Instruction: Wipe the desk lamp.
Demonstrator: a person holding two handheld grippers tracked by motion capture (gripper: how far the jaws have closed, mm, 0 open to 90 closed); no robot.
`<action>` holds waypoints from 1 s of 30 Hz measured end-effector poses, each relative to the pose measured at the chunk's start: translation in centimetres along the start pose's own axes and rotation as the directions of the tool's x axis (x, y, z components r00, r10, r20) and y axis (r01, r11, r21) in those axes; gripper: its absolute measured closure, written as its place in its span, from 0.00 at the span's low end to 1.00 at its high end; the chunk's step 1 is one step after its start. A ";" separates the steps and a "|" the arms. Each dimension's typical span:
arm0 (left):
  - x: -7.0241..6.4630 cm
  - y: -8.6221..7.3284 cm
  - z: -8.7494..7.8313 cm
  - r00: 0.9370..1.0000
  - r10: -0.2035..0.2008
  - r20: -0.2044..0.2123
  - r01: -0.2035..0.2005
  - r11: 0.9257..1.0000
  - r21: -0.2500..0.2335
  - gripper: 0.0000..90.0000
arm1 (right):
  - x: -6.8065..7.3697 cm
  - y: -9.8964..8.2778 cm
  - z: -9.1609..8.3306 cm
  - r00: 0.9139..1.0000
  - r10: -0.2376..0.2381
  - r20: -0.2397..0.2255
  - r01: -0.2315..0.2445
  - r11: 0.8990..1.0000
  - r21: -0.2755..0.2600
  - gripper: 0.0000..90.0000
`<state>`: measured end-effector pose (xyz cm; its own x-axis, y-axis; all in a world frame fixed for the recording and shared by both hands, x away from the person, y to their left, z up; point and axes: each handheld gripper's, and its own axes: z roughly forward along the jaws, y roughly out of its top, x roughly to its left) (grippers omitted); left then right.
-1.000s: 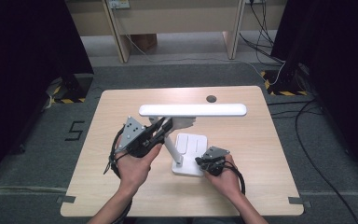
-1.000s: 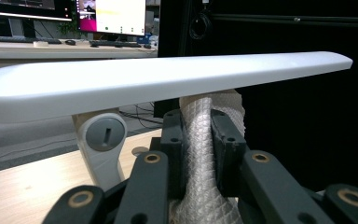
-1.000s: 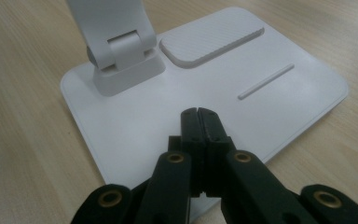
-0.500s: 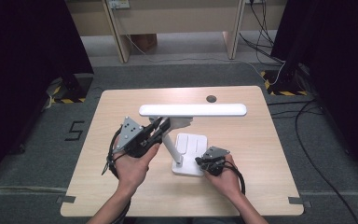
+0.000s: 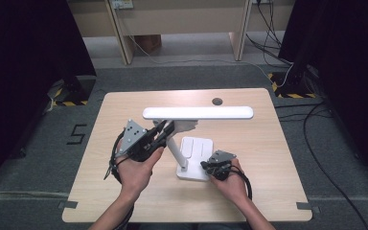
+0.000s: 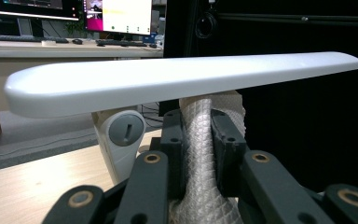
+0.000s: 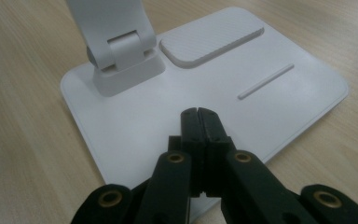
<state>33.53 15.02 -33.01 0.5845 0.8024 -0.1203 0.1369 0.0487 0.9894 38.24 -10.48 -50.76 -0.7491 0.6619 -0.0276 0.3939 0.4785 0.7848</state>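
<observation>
Left gripper [image 6: 200, 154] pinching lamp neck [image 6: 200, 140] under lamp head [image 5: 198, 113]. Right gripper [image 7: 199, 114] pressed together on lamp base [image 7: 270, 107].

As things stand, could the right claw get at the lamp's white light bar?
Probably yes: the right claw rests shut on the lamp base, and nothing blocks the way up to the light bar; the left claw grips the neck.

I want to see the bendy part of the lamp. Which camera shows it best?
The left gripper view: the ribbed bendy neck sits clamped between that gripper's jaws, just under the lamp head. In the high view the left gripper covers most of it. The right gripper view looks at the lamp base.
</observation>
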 end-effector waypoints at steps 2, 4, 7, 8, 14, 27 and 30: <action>0.0 -0.1 -0.1 1.000 -0.002 -0.002 0.002 1.000 -0.002 0.85 | 0.0 0.0 0.0 1.000 0.001 -0.001 -0.001 1.000 -0.002 1.00; 0.0 -0.1 -0.1 1.000 -0.004 -0.004 0.004 1.000 -0.001 0.85 | 0.0 0.0 0.0 1.000 -0.002 0.000 0.002 1.000 -0.002 1.00; 0.0 -0.1 -0.2 1.000 -0.005 -0.007 0.005 1.000 0.000 0.85 | 0.0 0.0 0.0 1.000 -0.002 0.000 0.002 1.000 -0.002 1.00; 0.0 -0.1 -0.2 1.000 -0.007 -0.009 0.007 1.000 0.000 0.85 | 0.0 0.0 0.0 1.000 0.000 0.000 0.000 1.000 -0.002 1.00; -0.1 -0.2 -0.3 1.000 -0.004 -0.008 0.004 1.000 0.001 0.85 | 0.0 0.0 0.0 1.000 -0.002 0.000 0.002 1.000 -0.001 1.00; 0.0 -1.8 -3.3 0.999 0.043 0.011 -0.043 0.999 0.028 0.85 | 0.0 0.0 0.0 1.000 0.001 0.001 -0.001 1.000 -0.002 1.00; 0.4 -2.1 -4.7 0.999 0.035 0.012 -0.035 0.999 0.027 0.85 | 0.0 0.0 0.0 1.000 0.002 0.001 -0.002 1.000 -0.002 1.00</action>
<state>29.68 18.00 -34.76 0.5986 0.7963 -0.0866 0.1376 0.0043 0.9905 38.22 -10.48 -50.79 -0.7479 0.6632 -0.0264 0.3946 0.4763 0.7858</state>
